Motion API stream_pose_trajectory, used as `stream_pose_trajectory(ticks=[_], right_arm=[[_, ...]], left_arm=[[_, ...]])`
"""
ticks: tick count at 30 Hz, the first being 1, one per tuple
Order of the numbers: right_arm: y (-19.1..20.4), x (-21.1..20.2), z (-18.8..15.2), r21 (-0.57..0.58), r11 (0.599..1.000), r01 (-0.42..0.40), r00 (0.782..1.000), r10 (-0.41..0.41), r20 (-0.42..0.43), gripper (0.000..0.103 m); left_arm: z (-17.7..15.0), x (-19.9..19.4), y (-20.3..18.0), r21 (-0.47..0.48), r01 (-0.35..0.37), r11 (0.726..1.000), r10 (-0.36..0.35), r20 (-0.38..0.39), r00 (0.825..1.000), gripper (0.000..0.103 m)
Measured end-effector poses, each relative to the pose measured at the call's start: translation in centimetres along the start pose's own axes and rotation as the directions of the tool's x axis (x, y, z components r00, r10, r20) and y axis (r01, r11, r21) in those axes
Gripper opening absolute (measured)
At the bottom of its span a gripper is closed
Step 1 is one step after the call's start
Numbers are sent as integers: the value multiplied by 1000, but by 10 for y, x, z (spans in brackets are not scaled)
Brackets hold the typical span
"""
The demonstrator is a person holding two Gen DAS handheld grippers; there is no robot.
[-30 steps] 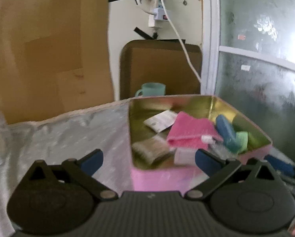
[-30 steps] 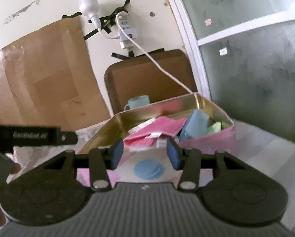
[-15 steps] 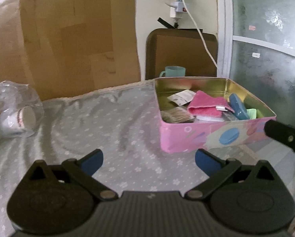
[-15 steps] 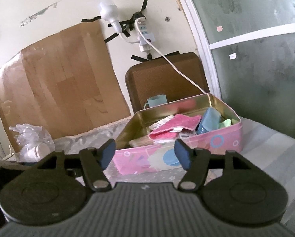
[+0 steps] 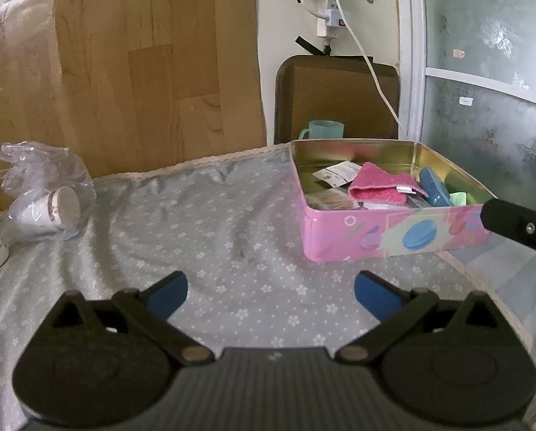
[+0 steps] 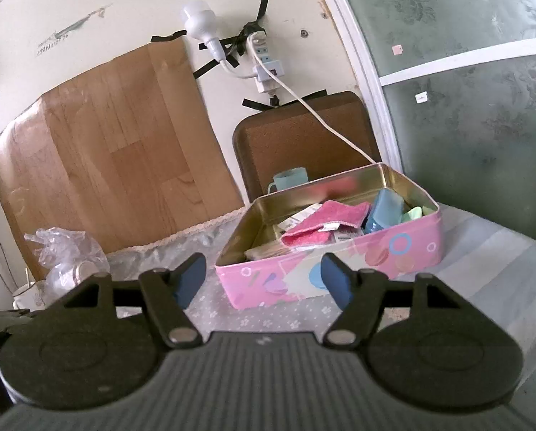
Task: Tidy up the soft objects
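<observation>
Looking through the left wrist camera, I had the left gripper [image 5: 271,291] spread wide and empty over the floral cloth [image 5: 203,222], the pink tin [image 5: 393,237] (pink towel [image 5: 383,186] inside) ahead to its right, while the right wrist camera showed my right gripper [image 6: 262,280] likewise parted, empty, near the tin's [image 6: 340,269] front wall.

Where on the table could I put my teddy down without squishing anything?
The flowered tablecloth lies bare between the plastic bag of cups on the left and the pink tin on the right, up to the left gripper. The tin is crowded: pink cloth, blue sponge and packets fill it.
</observation>
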State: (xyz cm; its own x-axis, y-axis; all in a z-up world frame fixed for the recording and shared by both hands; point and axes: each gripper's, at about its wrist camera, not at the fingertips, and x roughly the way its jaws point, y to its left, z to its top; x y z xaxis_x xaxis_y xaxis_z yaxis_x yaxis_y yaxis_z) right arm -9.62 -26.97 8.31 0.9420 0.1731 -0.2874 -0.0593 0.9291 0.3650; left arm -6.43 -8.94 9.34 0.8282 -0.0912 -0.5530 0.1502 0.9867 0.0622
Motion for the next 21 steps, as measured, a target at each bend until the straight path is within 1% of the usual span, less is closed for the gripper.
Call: stream_pose_trajectory(ticks=[3,6,10,12,16,21], right_arm=[[1,0,0,6,1000,2,1000,-2,-4,74],[-1,0,0,13,1000,-4,1000,4,-11,74],[-1,0,0,20,1000,-10,1000,10,-16,74],[-1,-1,0,23,1000,-9,1000,10,-15,74],[0,-2,-1,29,1000,-6,1000,7,-10,74],[0,-3,-1,33,999,-1,1000,1,-6,74]], left_arm=[[0,-3,1,-5,-5,1000,5,5,1000,103],[-1,-6,1,-6,-24,1000,24,27,999,103],[-2,-14,-2,8,-82,997,80,89,993,103],[-1,-15,-2,24,-107,994,104,103,989,103],[0,-15,-8,57,-140,988,135,88,987,103],[0,-11,-8,54,-106,993,103,48,993,103]])
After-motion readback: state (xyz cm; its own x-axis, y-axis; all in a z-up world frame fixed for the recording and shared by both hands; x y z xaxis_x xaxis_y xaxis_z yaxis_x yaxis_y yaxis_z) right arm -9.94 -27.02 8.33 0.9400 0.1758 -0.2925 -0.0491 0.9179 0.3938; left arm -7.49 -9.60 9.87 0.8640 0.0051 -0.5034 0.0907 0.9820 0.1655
